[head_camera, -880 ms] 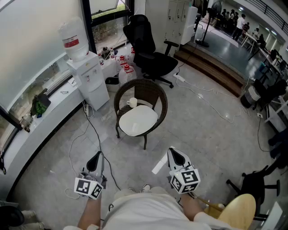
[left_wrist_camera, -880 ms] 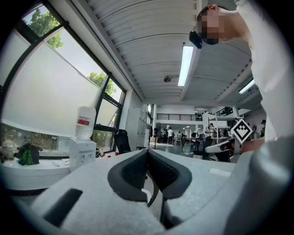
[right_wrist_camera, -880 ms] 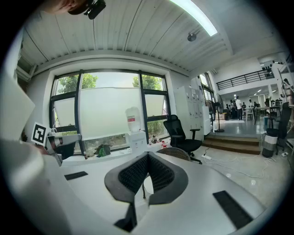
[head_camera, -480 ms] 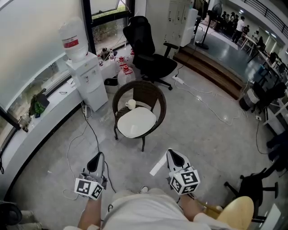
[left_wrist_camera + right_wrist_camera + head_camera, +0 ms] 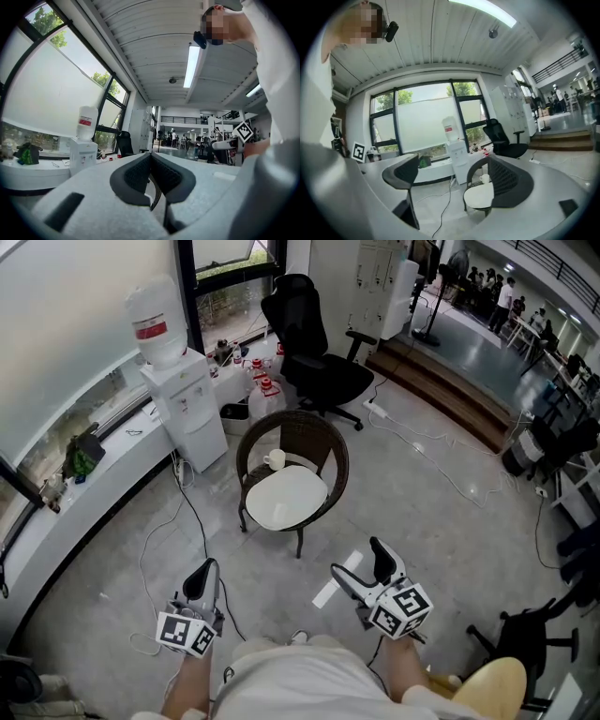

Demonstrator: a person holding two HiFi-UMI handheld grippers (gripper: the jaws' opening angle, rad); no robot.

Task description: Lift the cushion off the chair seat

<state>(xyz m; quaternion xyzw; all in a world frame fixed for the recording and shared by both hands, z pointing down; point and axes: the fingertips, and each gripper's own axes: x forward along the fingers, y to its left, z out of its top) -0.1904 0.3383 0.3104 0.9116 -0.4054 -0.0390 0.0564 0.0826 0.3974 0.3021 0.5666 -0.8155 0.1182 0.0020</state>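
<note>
A round white cushion [image 5: 286, 499] lies on the seat of a brown wicker chair [image 5: 323, 442] in the middle of the floor, and a white mug [image 5: 275, 459] sits on the seat behind it. Both grippers are well short of the chair, near my body. My left gripper [image 5: 200, 577] points at the chair with its pads [image 5: 140, 173] pressed together and nothing held. My right gripper [image 5: 361, 568] lies turned on its side, open and empty. In the right gripper view the cushion [image 5: 478, 197] and mug [image 5: 485, 178] show between its spread fingers [image 5: 402, 173].
A water dispenser [image 5: 187, 399] stands left of the chair and a black office chair [image 5: 314, 343] behind it. Cables [image 5: 178, 521] trail over the floor. A white strip [image 5: 336, 579] lies on the floor near the right gripper. A wooden stool [image 5: 487, 690] sits at my right.
The right gripper has rolled onto its side and its jaws have spread apart. The left gripper has kept still.
</note>
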